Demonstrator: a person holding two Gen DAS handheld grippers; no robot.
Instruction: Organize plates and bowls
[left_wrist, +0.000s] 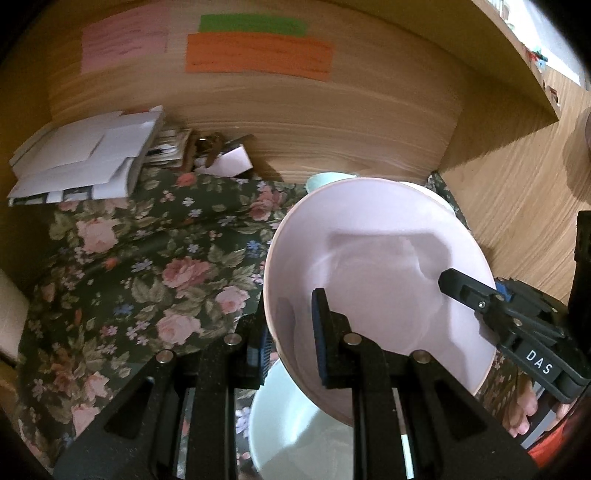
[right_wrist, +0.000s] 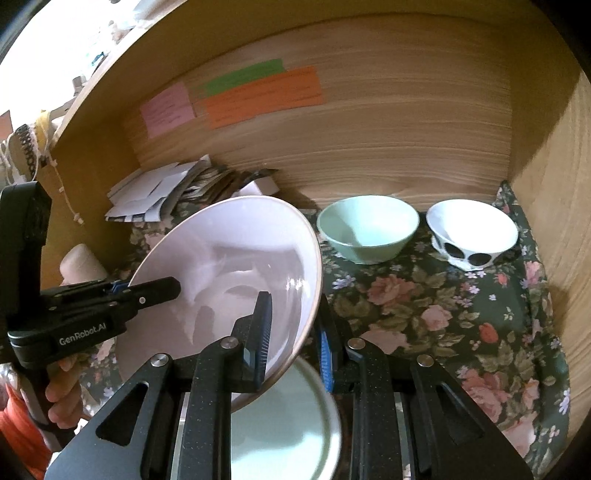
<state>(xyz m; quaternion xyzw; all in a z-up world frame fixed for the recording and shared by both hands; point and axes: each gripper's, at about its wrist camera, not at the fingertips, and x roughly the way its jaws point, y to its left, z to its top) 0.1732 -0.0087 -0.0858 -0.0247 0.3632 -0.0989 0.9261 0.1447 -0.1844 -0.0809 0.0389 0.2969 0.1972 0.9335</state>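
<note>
A pink plate (left_wrist: 376, 280) hangs tilted above the floral cloth, held by both grippers. My left gripper (left_wrist: 288, 332) is shut on the plate's left rim, one finger inside the dish and one behind it. My right gripper (right_wrist: 295, 332) is shut on the opposite rim of the pink plate (right_wrist: 229, 266). Each gripper shows in the other's view: the right gripper (left_wrist: 448, 280) and the left gripper (right_wrist: 173, 288). Under the pink plate lies a pale green plate (right_wrist: 288, 424). A green bowl (right_wrist: 365, 229) and a white bowl with black spots (right_wrist: 472, 236) stand at the back right.
All this sits inside a wooden cubby with a back wall (right_wrist: 369, 140) bearing pink, green and orange notes. A floral cloth (left_wrist: 147, 266) covers its floor. A pile of papers (left_wrist: 85, 155) lies at the back left. The right side wall (right_wrist: 561, 221) stands close to the spotted bowl.
</note>
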